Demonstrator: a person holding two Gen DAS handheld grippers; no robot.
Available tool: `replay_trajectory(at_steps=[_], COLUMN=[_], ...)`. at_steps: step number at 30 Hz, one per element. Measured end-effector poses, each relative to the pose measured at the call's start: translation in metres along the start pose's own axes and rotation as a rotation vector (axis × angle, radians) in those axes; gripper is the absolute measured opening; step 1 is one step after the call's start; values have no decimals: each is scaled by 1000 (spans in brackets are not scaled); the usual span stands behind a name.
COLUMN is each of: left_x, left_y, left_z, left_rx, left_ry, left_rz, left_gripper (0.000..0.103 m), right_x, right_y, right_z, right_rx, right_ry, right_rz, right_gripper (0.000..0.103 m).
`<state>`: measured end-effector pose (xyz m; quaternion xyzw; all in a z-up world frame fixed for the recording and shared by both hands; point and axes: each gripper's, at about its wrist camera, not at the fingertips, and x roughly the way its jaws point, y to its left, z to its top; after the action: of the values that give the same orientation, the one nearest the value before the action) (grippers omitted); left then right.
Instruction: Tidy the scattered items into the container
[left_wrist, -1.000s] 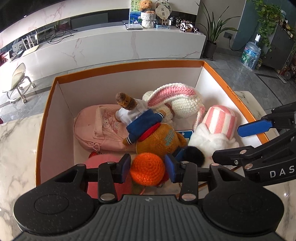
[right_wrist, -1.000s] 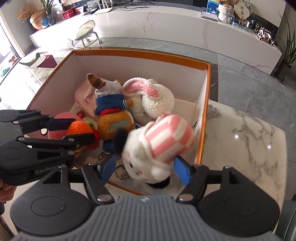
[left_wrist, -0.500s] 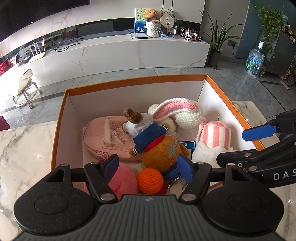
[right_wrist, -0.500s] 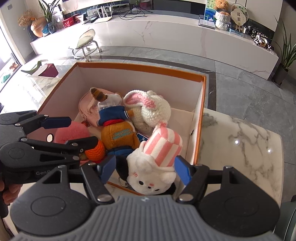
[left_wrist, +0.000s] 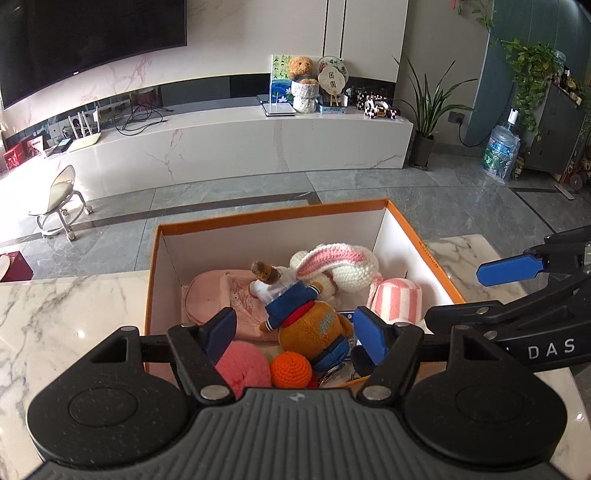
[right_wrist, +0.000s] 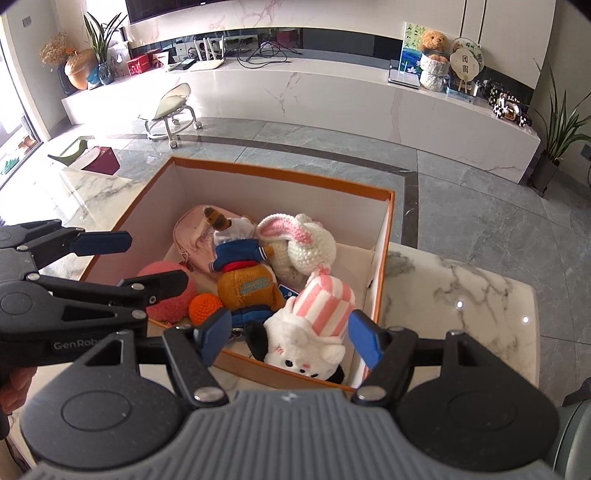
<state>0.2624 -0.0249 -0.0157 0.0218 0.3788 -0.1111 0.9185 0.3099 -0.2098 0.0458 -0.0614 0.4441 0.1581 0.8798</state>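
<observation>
An orange-rimmed white box (left_wrist: 266, 217) (right_wrist: 284, 174) stands on the marble table. It holds a pink pouch (left_wrist: 214, 299), a brown doll in blue (left_wrist: 306, 325) (right_wrist: 247, 280), a crocheted rabbit (left_wrist: 340, 264) (right_wrist: 303, 243), a pink-striped white plush (left_wrist: 397, 301) (right_wrist: 317, 325), a pink ball (left_wrist: 242, 363) (right_wrist: 170, 291) and an orange crochet ball (left_wrist: 291, 369) (right_wrist: 205, 308). My left gripper (left_wrist: 295, 332) is open and empty above the box's near edge. My right gripper (right_wrist: 288, 336) is open and empty above the striped plush.
The marble table (left_wrist: 55, 314) (right_wrist: 461, 295) extends on both sides of the box. Beyond it are a grey tiled floor, a small stool (left_wrist: 59, 206) and a long white cabinet (left_wrist: 240, 144).
Both grippers opened and rose back from the box. The left one let go of the orange ball, the right one the striped plush; both toys now lie in the box.
</observation>
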Motion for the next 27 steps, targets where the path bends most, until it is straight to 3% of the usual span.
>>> replay_trajectory(at_steps=[12,17,27], left_x=[-76,-113,-185], left_y=[-12,-20,-36], left_z=[11,6,-32], left_rx=[-16,-21,-9], left_ry=[-153,-235,-429], left_rz=[24,63,112], left_gripper=[88,88,90], right_x=[-84,-121,-191], right_y=[15,25,64], right_z=[-5,-14,-68], right_rx=[0,2,-19], right_ry=[-149,-249,-478], right_rz=[-21,-56,-121], right_gripper=[73,81,83])
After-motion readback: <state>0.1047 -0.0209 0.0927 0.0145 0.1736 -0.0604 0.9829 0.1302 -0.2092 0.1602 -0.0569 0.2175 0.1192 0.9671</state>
